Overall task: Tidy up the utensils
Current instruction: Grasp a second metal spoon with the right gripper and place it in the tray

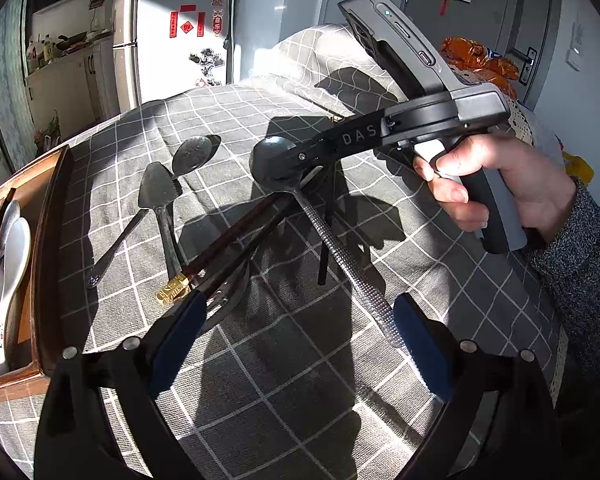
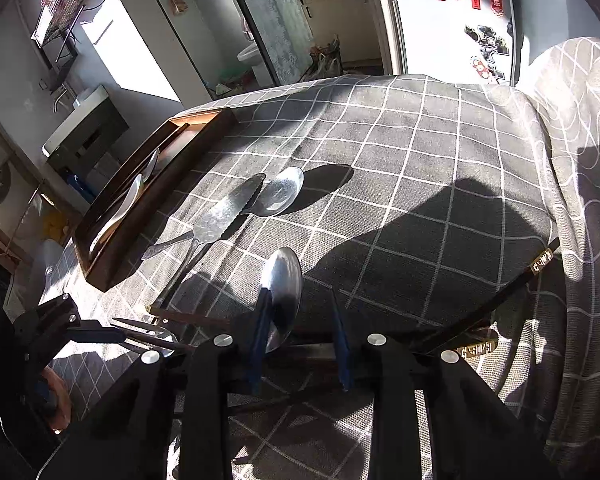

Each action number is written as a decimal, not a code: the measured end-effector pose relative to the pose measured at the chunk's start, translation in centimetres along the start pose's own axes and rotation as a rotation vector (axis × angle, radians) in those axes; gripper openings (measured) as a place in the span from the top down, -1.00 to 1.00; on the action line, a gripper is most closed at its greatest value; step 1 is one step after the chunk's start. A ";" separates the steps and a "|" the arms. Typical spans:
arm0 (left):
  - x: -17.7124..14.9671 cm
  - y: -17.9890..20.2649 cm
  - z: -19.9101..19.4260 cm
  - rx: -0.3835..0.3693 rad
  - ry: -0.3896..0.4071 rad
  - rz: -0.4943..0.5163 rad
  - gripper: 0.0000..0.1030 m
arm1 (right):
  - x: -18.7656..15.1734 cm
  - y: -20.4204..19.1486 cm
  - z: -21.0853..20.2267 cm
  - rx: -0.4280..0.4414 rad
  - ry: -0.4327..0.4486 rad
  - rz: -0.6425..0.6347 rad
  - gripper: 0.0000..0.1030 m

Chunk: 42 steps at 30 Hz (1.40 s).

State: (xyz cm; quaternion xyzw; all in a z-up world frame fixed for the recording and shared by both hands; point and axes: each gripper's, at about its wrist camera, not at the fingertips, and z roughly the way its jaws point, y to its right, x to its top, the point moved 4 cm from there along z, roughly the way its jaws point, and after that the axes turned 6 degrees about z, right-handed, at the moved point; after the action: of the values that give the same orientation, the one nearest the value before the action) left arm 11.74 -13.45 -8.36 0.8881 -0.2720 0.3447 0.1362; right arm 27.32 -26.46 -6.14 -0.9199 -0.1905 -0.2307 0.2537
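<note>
utensils lie on checked tablecloth (fridge behind).
</note>
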 end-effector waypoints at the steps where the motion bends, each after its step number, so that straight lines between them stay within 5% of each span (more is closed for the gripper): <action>1: 0.0 0.1 0.2 -0.001 -0.005 0.001 -0.87 | 0.1 -0.1 -0.4 0.004 0.008 0.015 0.85; 18: 1.4 0.4 -1.6 -0.034 0.072 -0.031 -0.81 | 3.0 -8.0 -7.7 0.013 0.164 0.060 0.96; 21: 0.8 0.1 -3.0 -0.027 0.086 -0.021 -0.33 | 3.5 -9.6 -7.8 0.046 0.173 0.057 0.96; 24: 0.2 -1.5 -4.3 -0.004 0.080 -0.035 0.58 | 4.0 -11.5 -7.6 0.076 0.180 0.044 0.96; 25: 0.0 -2.3 -4.8 0.023 0.081 -0.038 0.73 | 4.3 -12.1 -7.3 0.089 0.179 0.040 0.96; 36: -4.7 -16.3 -11.4 0.291 0.028 -0.204 0.72 | 8.3 -19.4 4.3 0.278 0.065 0.085 0.92; 42: -6.3 -21.5 -11.0 0.332 -0.017 -0.280 0.68 | 9.3 -19.7 10.3 0.284 0.001 0.167 0.88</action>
State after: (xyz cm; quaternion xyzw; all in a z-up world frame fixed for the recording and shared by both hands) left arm 14.33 11.27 -5.86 0.9302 -0.0868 0.3551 0.0325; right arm 29.15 -2.78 -1.70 -0.8872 -0.1441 -0.1802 0.3995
